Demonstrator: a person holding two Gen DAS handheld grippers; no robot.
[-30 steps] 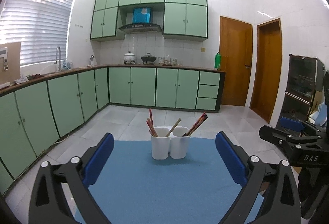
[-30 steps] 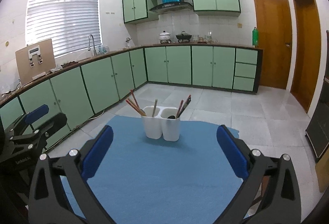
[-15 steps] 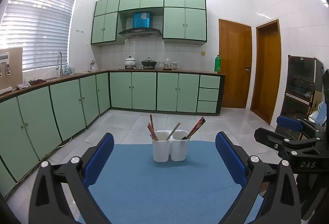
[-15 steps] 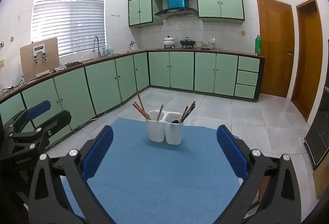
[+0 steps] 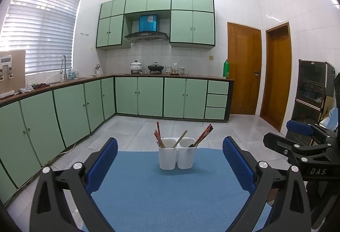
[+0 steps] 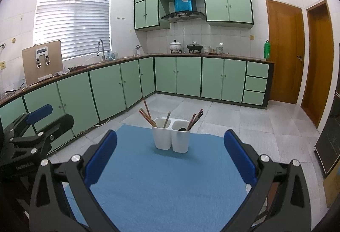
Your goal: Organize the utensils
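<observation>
Left wrist view: my left tongs (image 5: 170, 162) hang spread wide and empty over the blue mat (image 5: 170, 193), the white twin-cup holder (image 5: 177, 153) straight ahead, well beyond the tips, chopsticks (image 5: 159, 136) leaning out of both cups. My right tongs (image 5: 301, 136) sit off to the right.

Right wrist view: the right tongs (image 6: 170, 156) also gape empty, holder (image 6: 171, 138) ahead and slightly left. I judge the light holder could tip if a fingertip snags a splayed stick on approach.

Left gripper (image 5: 170, 159) and right gripper (image 6: 170, 153) both level, jaws spread wide, holding nothing.
</observation>
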